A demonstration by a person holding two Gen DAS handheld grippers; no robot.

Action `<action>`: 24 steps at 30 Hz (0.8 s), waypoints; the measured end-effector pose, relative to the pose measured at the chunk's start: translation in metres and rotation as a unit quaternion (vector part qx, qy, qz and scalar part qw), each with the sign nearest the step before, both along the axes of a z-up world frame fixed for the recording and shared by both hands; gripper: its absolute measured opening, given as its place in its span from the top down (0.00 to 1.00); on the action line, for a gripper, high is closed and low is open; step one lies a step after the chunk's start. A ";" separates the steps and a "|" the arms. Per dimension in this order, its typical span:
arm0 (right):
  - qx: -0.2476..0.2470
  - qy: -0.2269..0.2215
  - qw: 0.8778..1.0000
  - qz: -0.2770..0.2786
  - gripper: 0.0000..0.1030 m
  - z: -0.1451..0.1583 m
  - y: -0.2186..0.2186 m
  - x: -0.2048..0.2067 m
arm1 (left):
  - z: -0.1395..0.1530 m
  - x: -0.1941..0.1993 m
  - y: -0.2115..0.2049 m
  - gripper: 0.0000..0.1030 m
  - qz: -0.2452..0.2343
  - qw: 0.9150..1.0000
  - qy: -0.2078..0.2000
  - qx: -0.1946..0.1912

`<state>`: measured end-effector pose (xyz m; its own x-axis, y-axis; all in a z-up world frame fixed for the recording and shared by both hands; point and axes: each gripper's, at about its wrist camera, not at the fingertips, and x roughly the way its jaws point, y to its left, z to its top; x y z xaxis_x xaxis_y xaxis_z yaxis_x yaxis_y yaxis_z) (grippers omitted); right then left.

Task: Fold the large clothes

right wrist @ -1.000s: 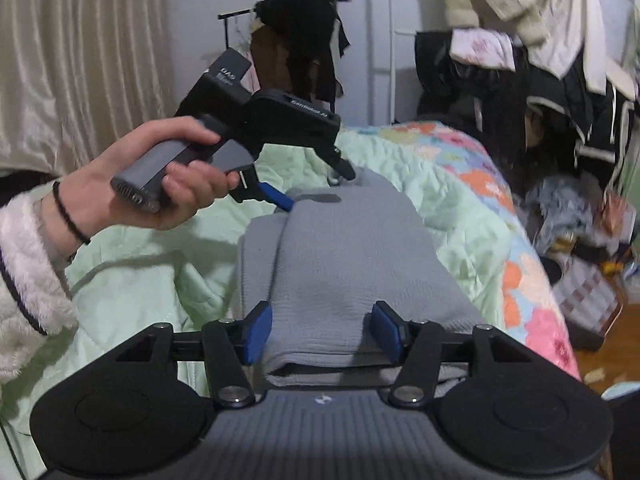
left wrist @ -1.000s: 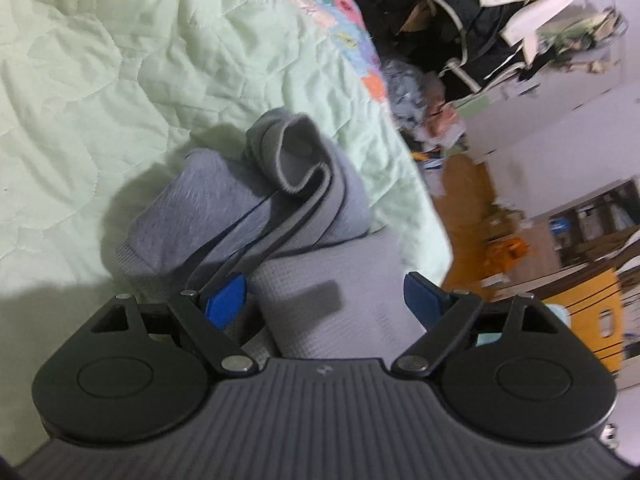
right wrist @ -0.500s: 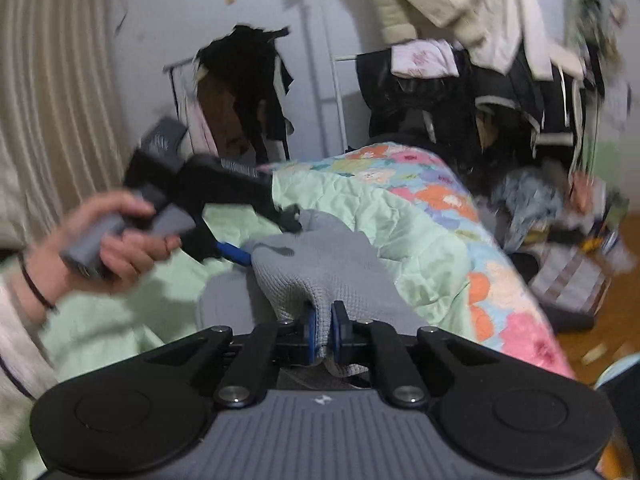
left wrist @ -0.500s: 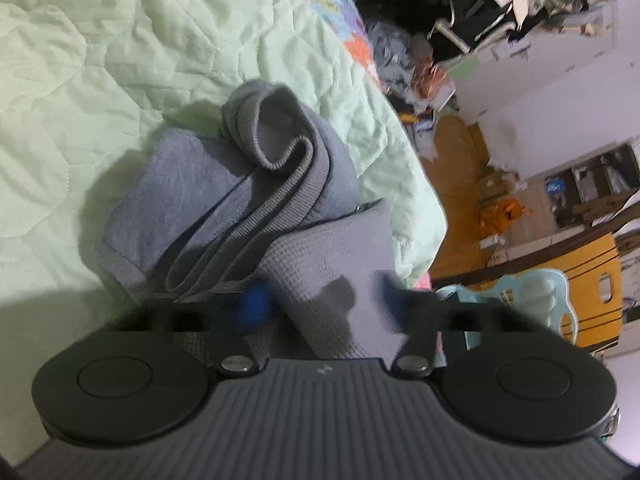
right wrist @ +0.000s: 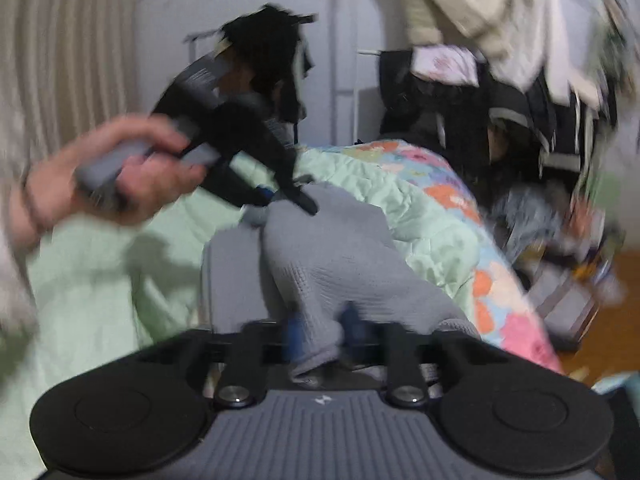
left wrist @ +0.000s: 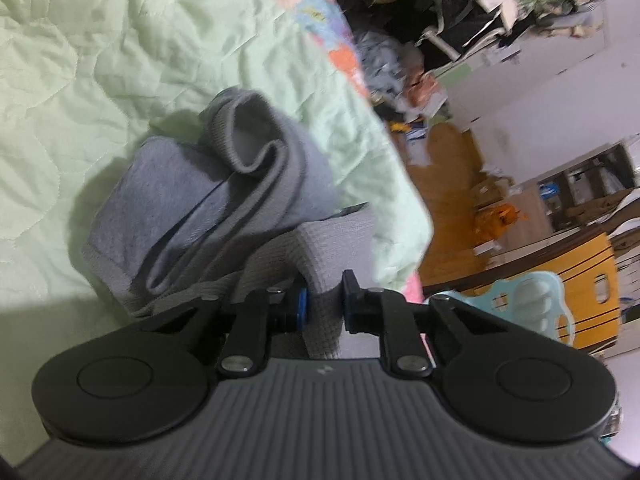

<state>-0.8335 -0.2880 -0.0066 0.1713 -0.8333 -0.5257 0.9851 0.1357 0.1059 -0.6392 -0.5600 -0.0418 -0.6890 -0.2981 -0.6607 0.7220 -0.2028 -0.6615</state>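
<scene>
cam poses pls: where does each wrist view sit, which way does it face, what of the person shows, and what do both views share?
Left wrist view: rides the left gripper, angled down at the pale green quilted bedspread and its far edge; jaws pinch the grey waffle-knit garment. No hand shows.
Right wrist view: rides the right gripper, facing along the bed toward a clothes rack; jaws pinch the same garment. The person's left hand holds the other gripper.
Shared: garment, bedspread, left gripper.
</scene>
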 end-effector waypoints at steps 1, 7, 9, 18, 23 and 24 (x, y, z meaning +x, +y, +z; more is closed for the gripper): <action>-0.012 -0.002 1.000 -0.009 0.93 0.006 -0.001 -0.006 | 0.004 0.000 0.002 0.88 0.000 1.000 0.007 -0.003; -0.042 -0.103 0.993 0.029 0.93 0.038 -0.002 -0.061 | 0.038 0.010 0.023 0.89 0.004 0.998 0.050 -0.038; -0.044 -0.112 0.991 0.062 0.93 0.044 0.009 -0.068 | 0.039 0.027 0.036 0.89 0.019 0.997 0.068 -0.038; 0.038 -0.038 0.987 0.152 0.88 -0.001 0.035 -0.030 | -0.043 0.075 0.071 0.83 0.072 0.996 0.020 0.055; 0.076 -0.041 0.977 0.197 0.57 0.014 0.048 -0.015 | -0.003 0.082 0.080 0.57 0.095 0.992 -0.078 -0.017; 0.057 -0.039 0.978 0.196 0.56 0.028 0.050 -0.016 | 0.011 0.079 0.082 0.51 0.101 0.989 -0.102 -0.045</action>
<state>-0.8491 -0.2376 0.0215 0.5101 -0.6315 -0.5840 0.8475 0.4849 0.2160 -0.5598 -0.4780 -0.0311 -0.4643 -0.4796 -0.7446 0.8706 -0.0925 -0.4833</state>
